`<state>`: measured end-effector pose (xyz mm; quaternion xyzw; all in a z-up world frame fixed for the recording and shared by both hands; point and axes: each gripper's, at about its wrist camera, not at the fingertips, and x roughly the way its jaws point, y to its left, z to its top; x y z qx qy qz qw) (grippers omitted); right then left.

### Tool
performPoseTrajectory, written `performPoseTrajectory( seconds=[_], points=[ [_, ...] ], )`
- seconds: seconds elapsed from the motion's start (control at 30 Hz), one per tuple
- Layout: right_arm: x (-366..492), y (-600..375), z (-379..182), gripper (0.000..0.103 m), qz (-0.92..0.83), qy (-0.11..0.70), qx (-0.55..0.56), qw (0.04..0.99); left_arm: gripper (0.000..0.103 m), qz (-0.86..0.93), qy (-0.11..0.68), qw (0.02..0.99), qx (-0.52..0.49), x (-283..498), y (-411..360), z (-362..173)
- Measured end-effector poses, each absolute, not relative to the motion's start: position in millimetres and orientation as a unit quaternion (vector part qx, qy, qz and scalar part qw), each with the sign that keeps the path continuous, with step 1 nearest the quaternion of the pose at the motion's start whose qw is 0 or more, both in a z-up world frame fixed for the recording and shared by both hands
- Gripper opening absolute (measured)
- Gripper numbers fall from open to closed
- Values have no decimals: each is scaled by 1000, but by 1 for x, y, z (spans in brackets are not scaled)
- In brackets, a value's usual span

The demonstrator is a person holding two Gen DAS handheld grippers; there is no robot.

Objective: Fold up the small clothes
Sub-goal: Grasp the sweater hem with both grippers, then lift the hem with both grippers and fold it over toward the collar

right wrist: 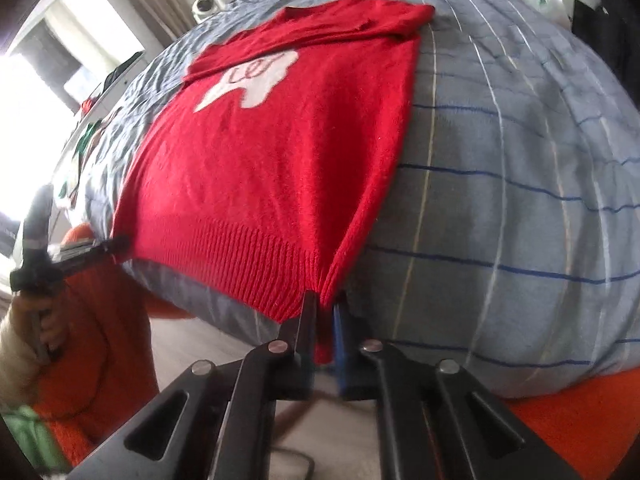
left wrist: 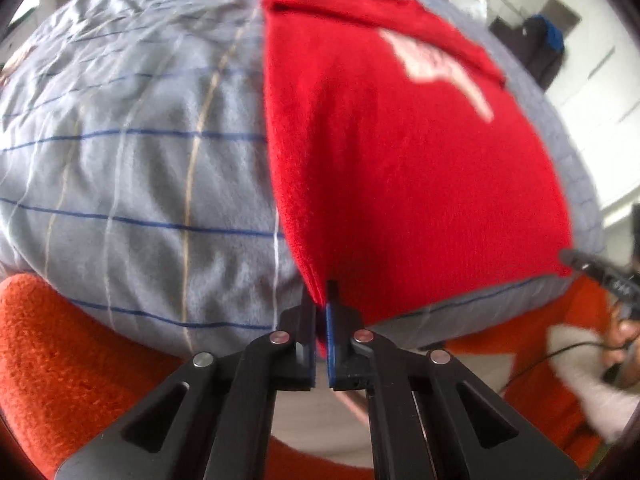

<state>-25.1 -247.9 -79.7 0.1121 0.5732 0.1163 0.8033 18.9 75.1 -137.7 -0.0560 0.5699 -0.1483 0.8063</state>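
While the red sweater point(left wrist: 400, 168) lies flat on the blue-grey checked bedspread point(left wrist: 140, 160), the left gripper point(left wrist: 321, 300) and right gripper point(right wrist: 326, 304) each pinch a hem corner. Orange fuzzy fabric point(left wrist: 60, 340) sits below the sweater, window point(right wrist: 24, 92) beyond.

My left tool point(left wrist: 321, 300) is clamped on the near left hem corner of the red sweater point(left wrist: 400, 168). The sweater lies flat on the bed point(left wrist: 132, 168), hem at the bed's near edge. My right tool point(left wrist: 568, 258) touches the opposite hem corner.
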Motion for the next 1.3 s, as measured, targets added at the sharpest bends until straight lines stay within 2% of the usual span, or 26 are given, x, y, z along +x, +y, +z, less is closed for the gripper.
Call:
performPoseTrajectory(
  seconds=[0.17,0.33,0.47,0.7,0.77,0.87,0.9,0.93,0.97,1.03,1.13,1.17,1.2,1.23,1.3],
  points=[
    [-7,-268,-47,7,140,524,160,825,1,-174,522,825,-128,60,95,-85],
    [66,-291,-11,7,140,455,188,859,2,-177,464,859,-122,157,81,-51],
    [159,-304,-3,7,130,423,200,874,2,-152,472,862,-107,247,64,-59],
    [288,-318,-42,7,101,451,228,857,5,-101,509,846,-119,356,51,-100],
    [315,-325,-60,7,88,454,246,852,15,-72,513,849,-107,371,50,-108],
    [339,-346,-83,13,67,452,293,840,53,-33,504,856,-113,382,59,-108],
    [339,-355,-85,22,57,442,309,840,63,-28,491,862,-126,384,67,-104],
    [342,-361,-85,29,49,434,318,842,67,-29,474,868,-142,380,76,-97],
    [341,-367,-82,30,45,421,328,845,71,-31,465,873,-146,377,82,-92],
    [332,-373,-69,30,52,401,325,855,71,-39,451,882,-134,365,89,-81],
    [321,-356,-46,31,94,404,259,872,75,-106,446,879,-129,341,81,-77],
    [318,-346,-43,32,123,412,244,869,80,-130,449,875,-124,332,75,-80],
    [313,-333,-42,39,155,424,233,861,86,-147,455,871,-113,322,66,-89],
    [307,-320,-44,50,180,437,224,852,88,-149,462,868,-100,318,59,-98],
    [298,-299,-56,61,194,457,195,846,88,-107,485,867,-47,322,49,-122]
  ],
)
